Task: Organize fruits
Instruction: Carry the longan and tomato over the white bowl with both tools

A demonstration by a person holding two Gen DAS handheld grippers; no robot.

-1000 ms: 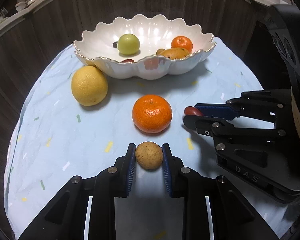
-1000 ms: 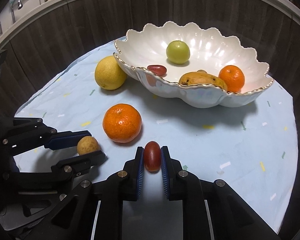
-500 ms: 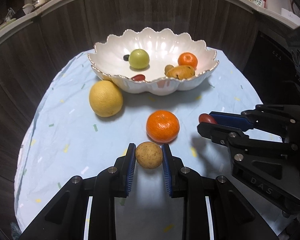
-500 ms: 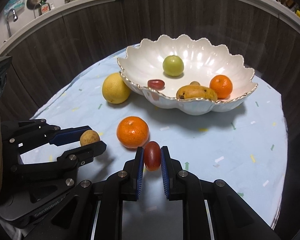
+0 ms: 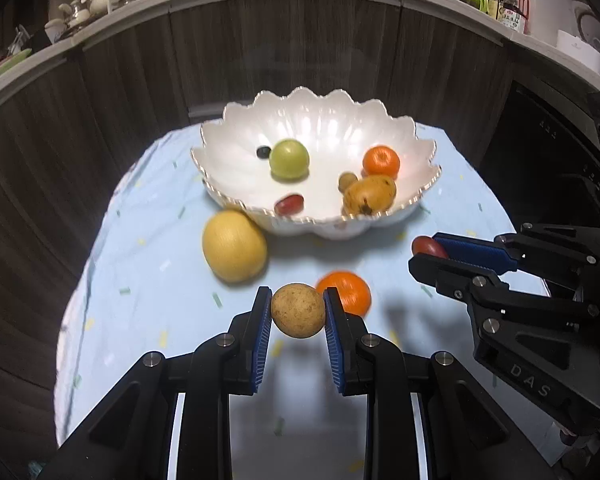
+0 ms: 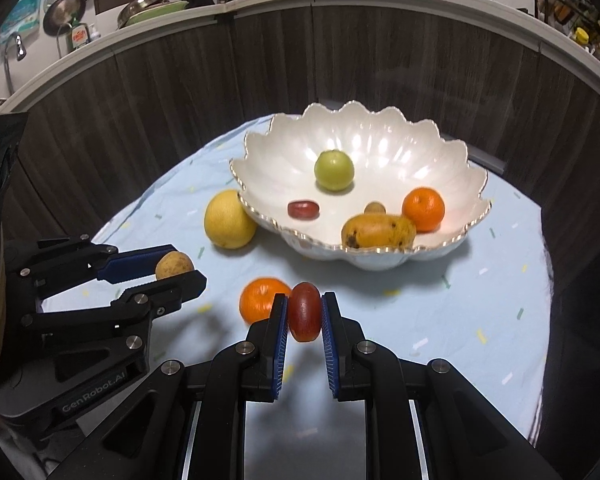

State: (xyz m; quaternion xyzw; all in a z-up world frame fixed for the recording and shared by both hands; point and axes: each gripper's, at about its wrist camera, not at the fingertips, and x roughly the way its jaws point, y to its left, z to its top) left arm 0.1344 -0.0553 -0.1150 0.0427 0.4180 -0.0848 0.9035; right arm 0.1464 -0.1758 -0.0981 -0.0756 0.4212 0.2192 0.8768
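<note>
My left claw (image 5: 298, 311) grips a small brown fruit (image 5: 298, 310) at lower centre of its view, held above the blue cloth (image 5: 148, 288). My right claw (image 6: 304, 312) pinches a red date (image 6: 304, 312) at lower centre. The white bowl (image 6: 440, 248) sits upper centre; an orange (image 6: 260, 298) and a yellow citrus (image 6: 228, 220) lie on the cloth.

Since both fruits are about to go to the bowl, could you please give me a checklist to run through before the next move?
1. Left tool shut on the small brown fruit: ok.
2. Right tool shut on the red fruit: ok.
3. Both fruits lifted off the cloth: ok.
4. Free room in the bowl: ok.
5. Grip firm enough for carrying: cannot tell.
6. Orange and yellow fruit remain outside the bowl: not ok.
</note>
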